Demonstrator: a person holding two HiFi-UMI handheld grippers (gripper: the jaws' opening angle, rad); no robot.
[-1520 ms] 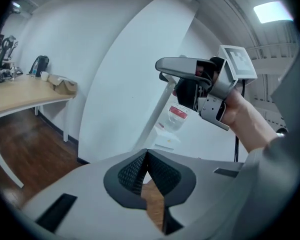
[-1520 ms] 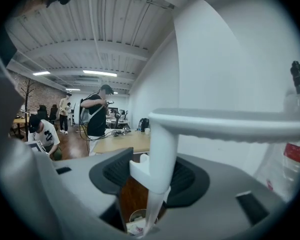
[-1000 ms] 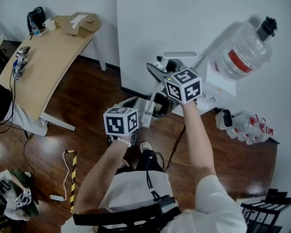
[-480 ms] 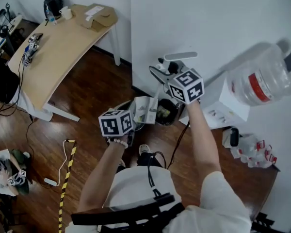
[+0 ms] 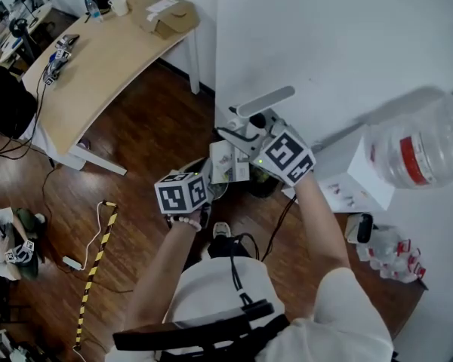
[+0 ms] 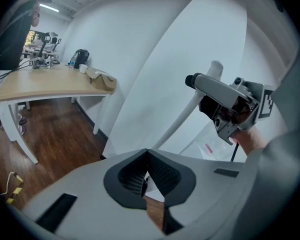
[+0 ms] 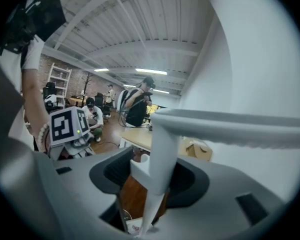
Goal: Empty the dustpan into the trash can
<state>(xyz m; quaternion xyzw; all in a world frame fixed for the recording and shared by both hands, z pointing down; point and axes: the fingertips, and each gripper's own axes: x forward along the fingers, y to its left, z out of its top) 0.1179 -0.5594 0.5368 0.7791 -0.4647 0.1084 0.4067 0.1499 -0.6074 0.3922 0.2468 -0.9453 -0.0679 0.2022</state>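
A white dustpan [image 5: 228, 161] with a long handle [image 5: 264, 100] hangs tilted over the floor by the white wall. My right gripper [image 5: 245, 128] is shut on the handle's shaft [image 7: 157, 159], just under the crossbar grip [image 7: 230, 126]. My left gripper [image 5: 210, 178] sits lower and to the left, its jaws shut at the pan's edge [image 6: 151, 186], where the handle [image 6: 182, 116] rises from it. The dark trash can [image 5: 266, 182] stands below the right gripper, mostly hidden by it and the pan. Some paper litter [image 7: 135, 227] shows beneath the right jaws.
A wooden desk [image 5: 98, 59] stands at the upper left, and people sit in the room beyond it. A large water bottle [image 5: 419, 149] and a white box [image 5: 355, 183] are at the right by the wall. Striped tape [image 5: 94, 266] and a cable lie on the floor.
Both grippers have sunk a little with the dustpan. The handle's crossbar has tipped from level to slanted. The head view has swung, so the desk and the bottle have shifted right.
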